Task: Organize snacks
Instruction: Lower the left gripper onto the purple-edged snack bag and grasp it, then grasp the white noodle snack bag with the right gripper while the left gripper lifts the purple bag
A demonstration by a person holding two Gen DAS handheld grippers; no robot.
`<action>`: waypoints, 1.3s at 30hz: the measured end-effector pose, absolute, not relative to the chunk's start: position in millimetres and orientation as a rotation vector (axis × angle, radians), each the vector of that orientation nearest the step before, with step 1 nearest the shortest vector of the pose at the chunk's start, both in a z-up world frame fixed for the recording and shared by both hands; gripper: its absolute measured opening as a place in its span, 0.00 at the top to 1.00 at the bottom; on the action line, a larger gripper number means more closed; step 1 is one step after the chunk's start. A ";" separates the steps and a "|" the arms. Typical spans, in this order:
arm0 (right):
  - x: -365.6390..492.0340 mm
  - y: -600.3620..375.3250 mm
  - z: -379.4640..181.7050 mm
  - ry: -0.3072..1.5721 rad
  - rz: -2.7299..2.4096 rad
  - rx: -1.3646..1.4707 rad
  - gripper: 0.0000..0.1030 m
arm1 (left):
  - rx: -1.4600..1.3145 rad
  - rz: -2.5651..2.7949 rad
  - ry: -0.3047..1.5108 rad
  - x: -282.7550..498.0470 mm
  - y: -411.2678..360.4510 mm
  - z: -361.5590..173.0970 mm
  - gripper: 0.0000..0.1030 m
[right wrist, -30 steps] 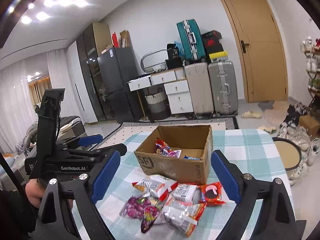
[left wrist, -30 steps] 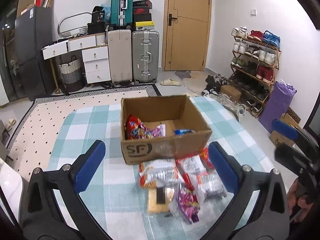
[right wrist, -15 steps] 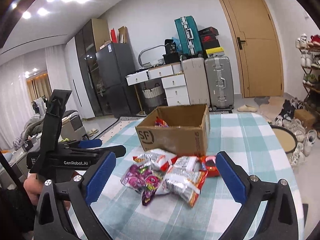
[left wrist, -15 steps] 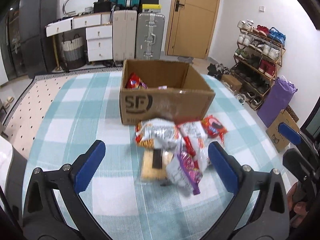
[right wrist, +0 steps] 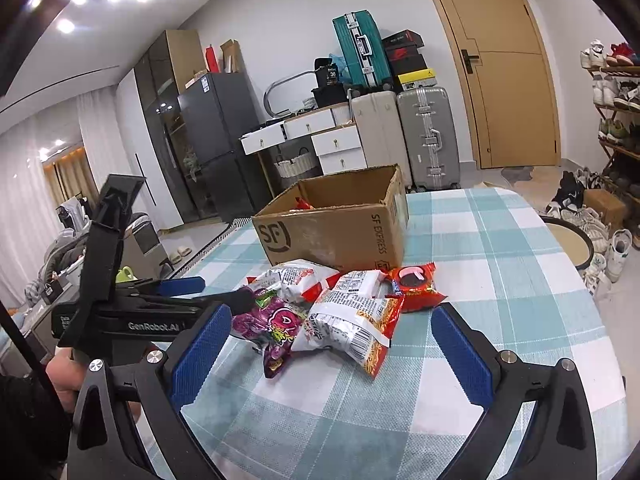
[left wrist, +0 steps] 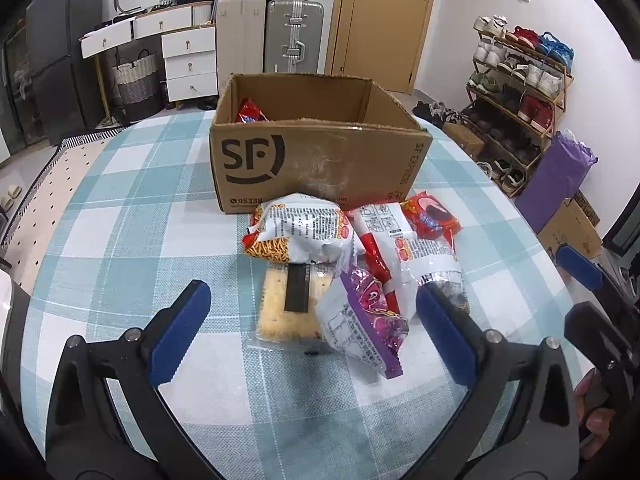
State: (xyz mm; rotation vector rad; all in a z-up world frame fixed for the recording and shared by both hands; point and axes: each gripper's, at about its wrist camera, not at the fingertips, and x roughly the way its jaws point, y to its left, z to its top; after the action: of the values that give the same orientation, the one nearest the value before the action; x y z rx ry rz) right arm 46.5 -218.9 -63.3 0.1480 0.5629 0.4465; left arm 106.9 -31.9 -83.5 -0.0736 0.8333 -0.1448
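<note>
An open cardboard box [left wrist: 320, 160] [right wrist: 336, 236] stands on the checked tablecloth [left wrist: 120, 216], with a red snack bag [left wrist: 250, 111] showing inside. In front of it lies a heap of snacks: a white and orange bag [left wrist: 300, 236], a cracker pack [left wrist: 288, 304], a purple bag [left wrist: 368, 320] [right wrist: 276, 328], a white and red bag [left wrist: 412, 248] [right wrist: 352, 320] and a small red packet [left wrist: 432, 220] [right wrist: 416, 286]. My left gripper [left wrist: 312, 336] is open, low over the cracker pack and purple bag. My right gripper [right wrist: 332, 352] is open, just short of the heap.
The round table's right edge [right wrist: 600, 320] drops to the floor beside a round stool [right wrist: 572, 244]. Suitcases [left wrist: 294, 36], white drawers [left wrist: 188, 60] and a shoe rack [left wrist: 516, 92] line the walls. A hand [right wrist: 64, 376] holds the left gripper's body.
Both grippers have come down and forward toward the snack heap, so the box and heap loom larger. The left one now straddles the near packets. Both stay open.
</note>
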 end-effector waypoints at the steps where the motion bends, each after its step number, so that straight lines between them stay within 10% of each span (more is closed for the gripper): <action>1: 46.4 -219.1 -63.6 0.562 0.446 0.147 0.01 | -0.076 -0.149 0.841 109.1 -33.0 -87.3 0.00; 11: 50.0 -221.9 -68.9 0.583 0.448 0.165 0.01 | -0.114 -0.183 0.887 128.8 -40.1 -121.8 0.03; 22: 50.0 -223.6 -71.5 0.596 0.437 0.172 0.01 | -0.159 -0.272 0.939 134.5 -43.9 -138.9 0.70; 39: 63.9 -222.3 -83.8 0.708 0.387 0.185 0.01 | -0.236 -0.281 0.928 118.1 -15.6 -133.4 0.75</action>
State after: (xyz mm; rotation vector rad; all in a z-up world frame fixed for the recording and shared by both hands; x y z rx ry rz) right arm 63.9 -222.3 -83.8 0.1851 0.7083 0.3866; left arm 118.1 -15.6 -133.4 -0.2365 0.9276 -0.2813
